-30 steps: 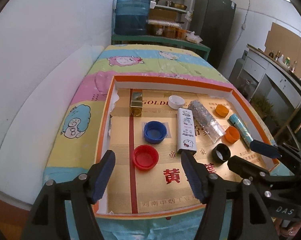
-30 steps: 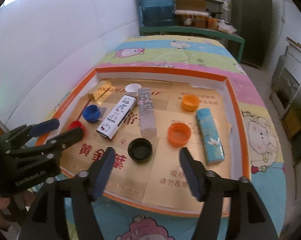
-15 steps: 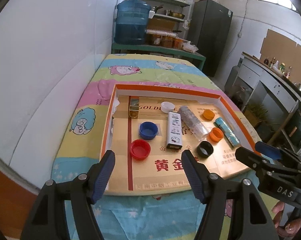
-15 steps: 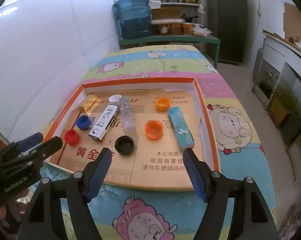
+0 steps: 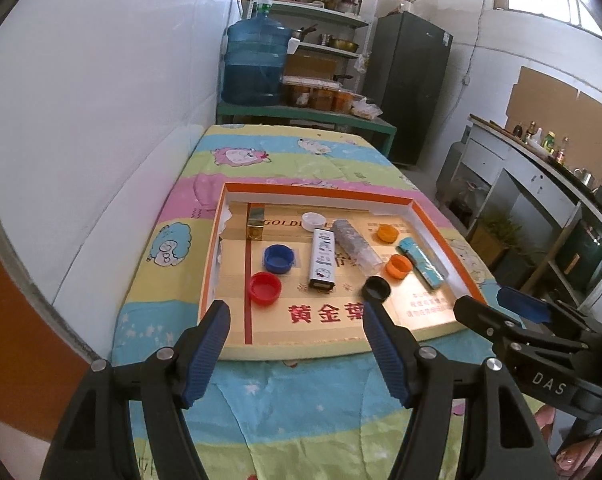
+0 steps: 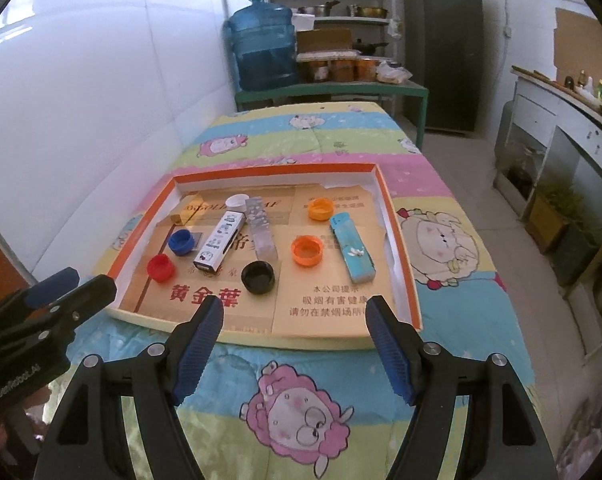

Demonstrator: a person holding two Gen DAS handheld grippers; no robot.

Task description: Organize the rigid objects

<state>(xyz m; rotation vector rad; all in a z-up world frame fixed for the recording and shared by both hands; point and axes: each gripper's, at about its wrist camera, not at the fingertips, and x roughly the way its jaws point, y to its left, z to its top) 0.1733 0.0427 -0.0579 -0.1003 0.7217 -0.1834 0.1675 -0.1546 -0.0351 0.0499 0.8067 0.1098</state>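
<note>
An orange-rimmed shallow tray lies on the cartoon-print cover. In it lie a red cap, a blue cap, a black cap, two orange caps, a white cap, a white slim box, a clear patterned box, a teal box and a gold box. My left gripper and right gripper are open and empty, above the tray's near edge.
A white wall runs along the table's left side. A blue water jug and shelves of jars stand behind the table, with a dark fridge to their right. A counter with bottles stands at the right.
Both grippers have pulled back and up from the tray, so it looks smaller and farther. Both stayed open. The objects in the tray have not moved.
</note>
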